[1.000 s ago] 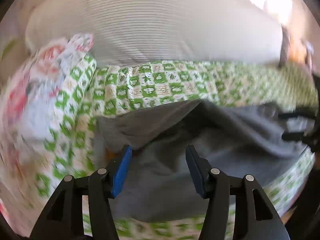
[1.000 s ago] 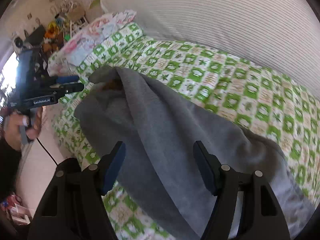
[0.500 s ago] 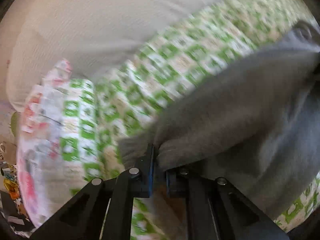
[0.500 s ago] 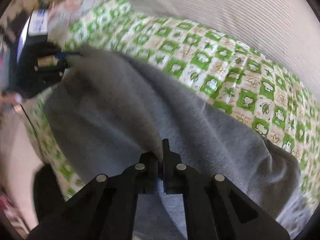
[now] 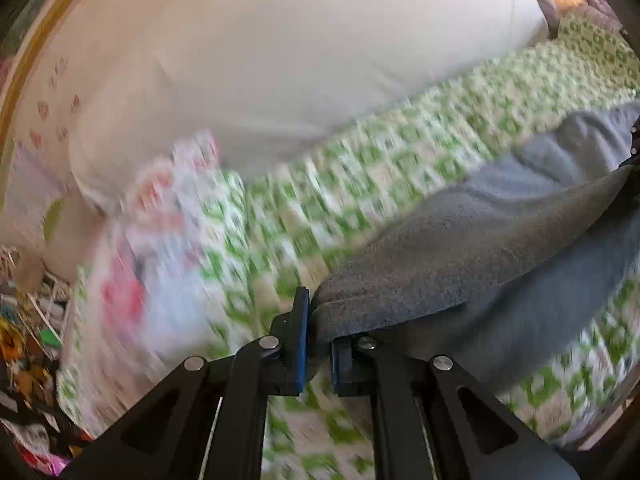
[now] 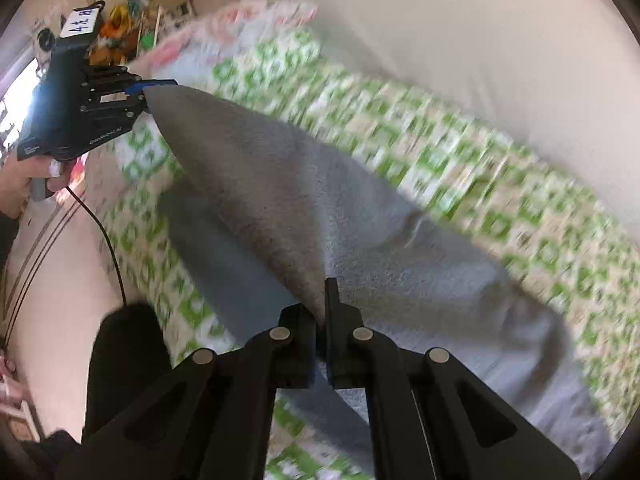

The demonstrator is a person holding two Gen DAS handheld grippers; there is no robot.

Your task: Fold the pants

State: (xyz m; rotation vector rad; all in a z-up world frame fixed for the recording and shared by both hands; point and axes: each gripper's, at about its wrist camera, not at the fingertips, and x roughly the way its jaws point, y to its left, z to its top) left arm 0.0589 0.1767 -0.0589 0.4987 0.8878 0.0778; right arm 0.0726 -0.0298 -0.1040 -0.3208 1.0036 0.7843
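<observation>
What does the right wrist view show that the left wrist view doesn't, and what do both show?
Only the right wrist view shows the person's hand holding the left tongs and the black cable. Only the left wrist view shows the heart-print fabric along the left edge. Both show the grey pants pinched by both tongs, lifted over the green checked bedspread, with the right tongs shut on them.

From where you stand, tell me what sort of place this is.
Most likely a bedroom in a home. The grey pants lie on a bed covered by a green-and-white checked sheet, with a big white pillow behind it and a cluttered shelf of small items in the far corner.
</observation>
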